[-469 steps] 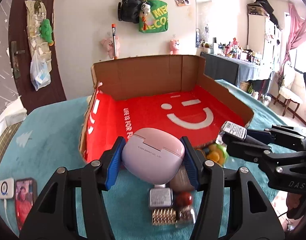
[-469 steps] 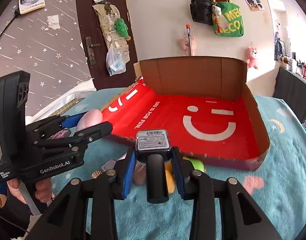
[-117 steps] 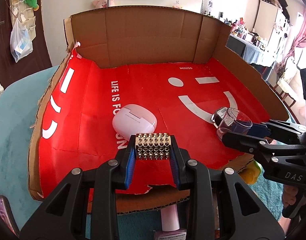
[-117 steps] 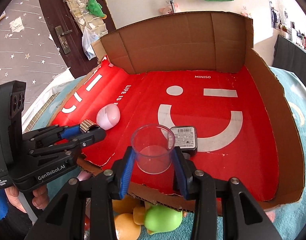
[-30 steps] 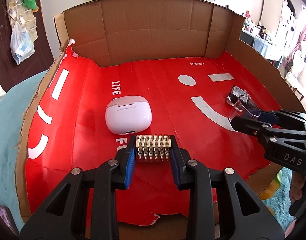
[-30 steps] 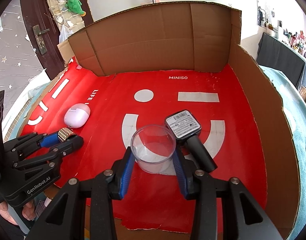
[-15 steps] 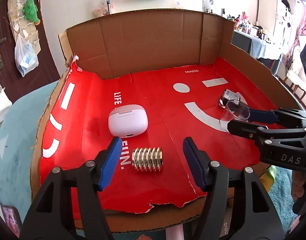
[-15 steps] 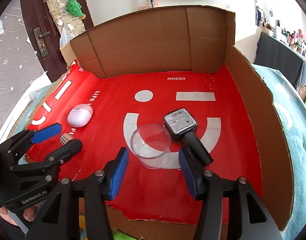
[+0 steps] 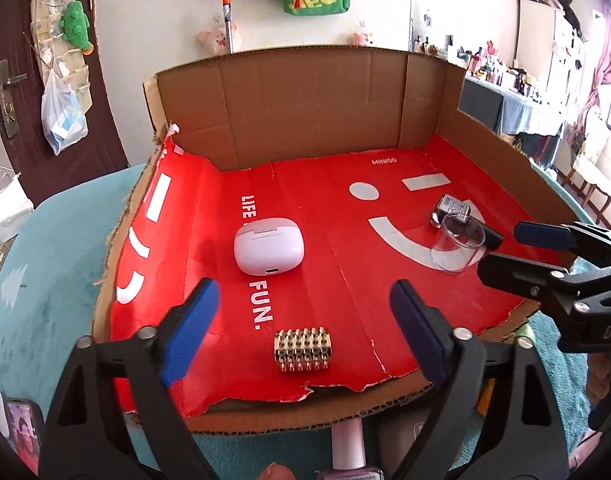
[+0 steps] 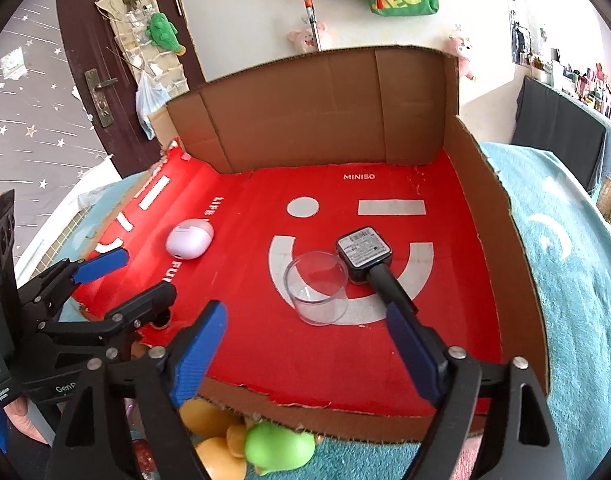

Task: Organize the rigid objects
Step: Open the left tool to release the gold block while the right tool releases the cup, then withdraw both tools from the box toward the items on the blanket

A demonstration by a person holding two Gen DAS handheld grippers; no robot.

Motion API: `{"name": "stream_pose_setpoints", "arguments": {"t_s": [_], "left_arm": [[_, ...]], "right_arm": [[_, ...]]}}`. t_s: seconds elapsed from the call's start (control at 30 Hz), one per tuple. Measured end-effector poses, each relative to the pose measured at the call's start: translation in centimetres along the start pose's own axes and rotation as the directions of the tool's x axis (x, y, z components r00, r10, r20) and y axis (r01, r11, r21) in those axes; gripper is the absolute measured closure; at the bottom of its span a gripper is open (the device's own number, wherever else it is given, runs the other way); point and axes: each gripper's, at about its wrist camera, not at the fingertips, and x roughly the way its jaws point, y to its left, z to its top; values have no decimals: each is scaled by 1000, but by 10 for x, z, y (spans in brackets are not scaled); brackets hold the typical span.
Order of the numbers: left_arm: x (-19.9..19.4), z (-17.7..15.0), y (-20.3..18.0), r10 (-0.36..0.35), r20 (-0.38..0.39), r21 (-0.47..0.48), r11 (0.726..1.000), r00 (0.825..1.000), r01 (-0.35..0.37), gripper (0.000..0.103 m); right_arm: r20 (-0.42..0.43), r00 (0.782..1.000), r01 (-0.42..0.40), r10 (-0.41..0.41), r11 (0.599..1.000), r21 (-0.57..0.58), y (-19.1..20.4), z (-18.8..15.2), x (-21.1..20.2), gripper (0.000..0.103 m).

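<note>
Red box floor (image 9: 337, 280): studded roller (image 9: 302, 344), clear cup (image 10: 316, 287), 2 opening claws.

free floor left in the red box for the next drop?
Bare: the back strip along the cardboard box wall, the right side beside the side wall, and the middle between the pink earbud case and clear cup. Crowded: the cup touches the black tool; the gold studded roller sits near the torn front edge.

Both my wrist cameras look forward and down, close over the cardboard tray's (image 9: 313, 116) torn near edge toward its back wall. Left view sits nearer the left corner, right view nearer the right; both share its red floor.
</note>
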Motion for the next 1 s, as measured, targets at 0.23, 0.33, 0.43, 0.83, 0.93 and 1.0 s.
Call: {"name": "stream_pose_setpoints", "arguments": {"t_s": [0.23, 0.33, 0.43, 0.83, 0.93, 1.0], "left_arm": [[-17, -3, -2, -11, 43, -6, 1000, 999, 11, 2], [-27, -5, -4, -7, 69, -9, 1000, 998, 7, 1], [-36, -7, -6, 5, 92, -6, 1000, 996, -4, 0], [-54, -29, 0, -47, 93, -65, 996, 995, 53, 0], [-59, -35, -1, -38, 91, -68, 997, 995, 45, 0], [-61, -39, -2, -43, 85, -68, 996, 995, 49, 0]], "right_arm": [[50, 998, -38, 39, 999, -16, 4, -6, -17, 3], [70, 996, -52, 54, 998, -27, 8, -9, -23, 0], [102, 993, -58, 62, 997, -46, 12, -13, -33, 0], [198, 978, -61, 71, 996, -59, 21, -26, -64, 0], [211, 976, -47, 59, 997, -62, 24, -31, -68, 0], [215, 975, -42, 54, 997, -61, 25, -36, -69, 0]]}}
